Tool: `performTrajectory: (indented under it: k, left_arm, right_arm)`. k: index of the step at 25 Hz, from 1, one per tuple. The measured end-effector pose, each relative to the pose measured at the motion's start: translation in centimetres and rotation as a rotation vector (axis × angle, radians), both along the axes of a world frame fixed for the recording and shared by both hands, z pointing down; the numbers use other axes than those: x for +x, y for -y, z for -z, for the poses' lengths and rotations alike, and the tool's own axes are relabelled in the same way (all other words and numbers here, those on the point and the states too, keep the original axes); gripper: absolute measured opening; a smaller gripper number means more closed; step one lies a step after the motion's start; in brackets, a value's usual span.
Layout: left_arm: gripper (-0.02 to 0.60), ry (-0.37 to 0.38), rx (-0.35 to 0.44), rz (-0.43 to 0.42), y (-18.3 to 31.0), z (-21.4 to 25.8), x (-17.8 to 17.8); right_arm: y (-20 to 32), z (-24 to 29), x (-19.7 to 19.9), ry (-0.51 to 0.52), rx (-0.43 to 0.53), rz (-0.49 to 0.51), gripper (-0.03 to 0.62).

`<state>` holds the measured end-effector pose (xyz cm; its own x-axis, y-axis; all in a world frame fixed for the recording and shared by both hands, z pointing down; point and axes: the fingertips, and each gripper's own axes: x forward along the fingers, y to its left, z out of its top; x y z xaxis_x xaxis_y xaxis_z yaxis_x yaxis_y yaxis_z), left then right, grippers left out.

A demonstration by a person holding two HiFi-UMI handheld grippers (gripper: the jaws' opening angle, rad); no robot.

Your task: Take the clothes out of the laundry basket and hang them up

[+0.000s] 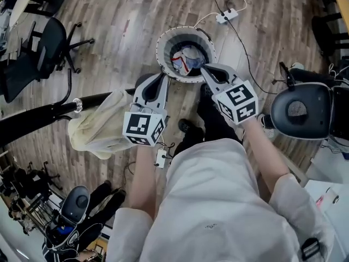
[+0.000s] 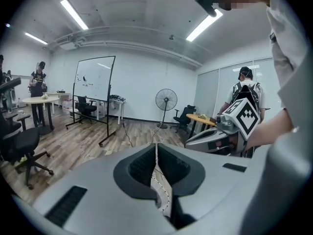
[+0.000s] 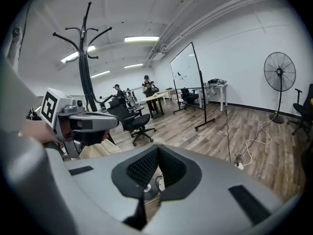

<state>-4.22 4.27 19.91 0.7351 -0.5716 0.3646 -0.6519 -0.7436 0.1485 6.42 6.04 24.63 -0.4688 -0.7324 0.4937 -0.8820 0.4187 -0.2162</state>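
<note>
The round laundry basket (image 1: 163, 42) with a white rim stands on the wood floor ahead of me, and crumpled white, blue and red clothes (image 1: 186, 60) lie inside it. My left gripper (image 1: 163, 76) hovers at the basket's near left rim, jaws closed with nothing between them. My right gripper (image 1: 206, 69) hangs over the near right rim, also shut and empty. A cream garment (image 1: 101, 125) hangs over the black rack arm (image 1: 38, 116) at left. In the left gripper view the jaws (image 2: 156, 148) meet in a line. The right gripper view shows its jaws (image 3: 157, 153) pressed together.
Office chairs (image 1: 46, 51) stand at left, and a black round seat (image 1: 300, 111) sits close on the right. A power strip (image 1: 226, 16) and cables lie beyond the basket. A coat stand (image 3: 85, 58), a whiteboard (image 2: 95, 80), a fan (image 3: 279, 72) and people at tables are farther off.
</note>
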Motion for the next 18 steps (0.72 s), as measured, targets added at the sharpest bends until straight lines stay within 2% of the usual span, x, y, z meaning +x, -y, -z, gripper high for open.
performTrajectory:
  k: [5,10,18]
  left_arm:
    - [0.028,0.031,-0.049,0.022,1.9,-2.4,2.0]
    - [0.028,0.049,-0.109,0.082,2.9,-5.4,4.0]
    - [0.028,0.092,-0.148,0.145,5.3,-8.5,4.7]
  right_arm:
    - [1.9,-2.8,1.8,0.016,-0.067,0.029,0.008]
    - [3.1,-6.2,3.0,0.033,-0.138,0.078,0.014]
    - [4.5,-11.1,3.0,0.044,-0.234,0.174,0.025]
